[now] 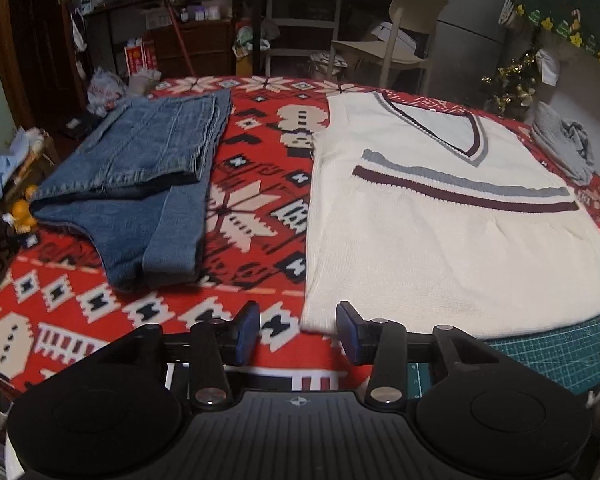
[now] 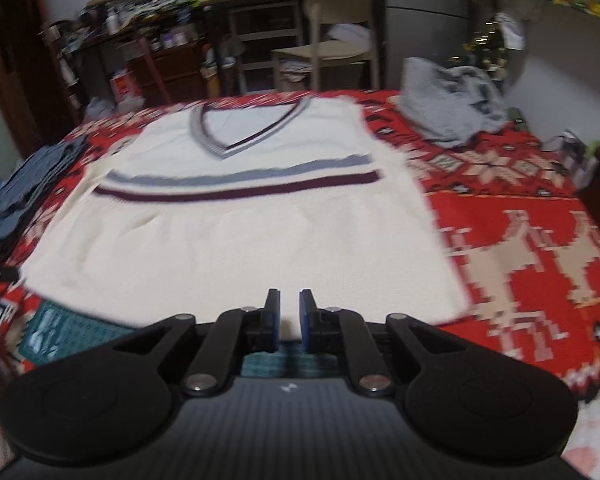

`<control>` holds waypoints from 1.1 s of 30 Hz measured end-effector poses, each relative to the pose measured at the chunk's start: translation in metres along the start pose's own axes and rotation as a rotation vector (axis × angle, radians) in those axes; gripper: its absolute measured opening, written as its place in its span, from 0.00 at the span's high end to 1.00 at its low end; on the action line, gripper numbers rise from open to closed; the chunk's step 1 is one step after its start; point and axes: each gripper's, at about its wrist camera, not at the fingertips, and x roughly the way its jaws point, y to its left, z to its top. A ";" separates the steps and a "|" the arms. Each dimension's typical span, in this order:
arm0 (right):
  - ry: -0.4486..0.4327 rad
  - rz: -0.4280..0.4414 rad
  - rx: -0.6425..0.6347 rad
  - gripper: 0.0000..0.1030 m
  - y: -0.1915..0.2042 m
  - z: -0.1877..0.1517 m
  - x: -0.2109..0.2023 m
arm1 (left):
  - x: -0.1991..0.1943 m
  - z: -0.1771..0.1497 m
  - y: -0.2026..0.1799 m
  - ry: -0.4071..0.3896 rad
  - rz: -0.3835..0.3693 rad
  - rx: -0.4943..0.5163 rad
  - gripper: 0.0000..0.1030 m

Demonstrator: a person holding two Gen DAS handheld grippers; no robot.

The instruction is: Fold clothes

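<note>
White vest [image 1: 440, 240] lies flat, centre-right of the left view; its right edge is cut off. Left gripper [image 1: 298, 330] stands wide, empty, at the hem corner. Right gripper [image 2: 289, 318] shows a narrow gap, nothing gripped; that view is blurred. Folded jeans [image 1: 140, 196] lie left.

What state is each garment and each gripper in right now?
white knit vest: spread flat, unfolded, front up.
jeans: folded, lying left of the vest.
grey garment: crumpled heap at the far right.
left gripper: open, at the vest's near left corner, gripping nothing.
right gripper: slightly open, over the vest's near hem, nothing gripped.
</note>
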 end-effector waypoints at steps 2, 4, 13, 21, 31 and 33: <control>-0.007 -0.056 0.029 0.84 -0.020 0.005 0.000 | 0.004 0.000 0.002 0.016 -0.007 -0.018 0.61; -0.003 -0.112 0.064 0.84 -0.041 0.007 0.003 | 0.010 0.001 0.003 0.033 -0.017 -0.034 0.65; 0.033 -0.181 0.178 0.84 -0.091 0.009 0.016 | 0.016 0.002 0.001 0.038 -0.082 -0.041 0.81; 0.086 -0.121 0.162 0.79 -0.087 0.009 0.034 | 0.018 0.003 0.000 0.028 -0.077 -0.050 0.81; 0.113 -0.165 0.142 0.93 -0.076 0.015 0.041 | 0.016 0.005 -0.004 0.002 -0.051 -0.028 0.94; 0.121 -0.181 0.143 0.94 -0.073 0.019 0.038 | 0.012 0.006 -0.004 -0.004 -0.050 -0.014 0.94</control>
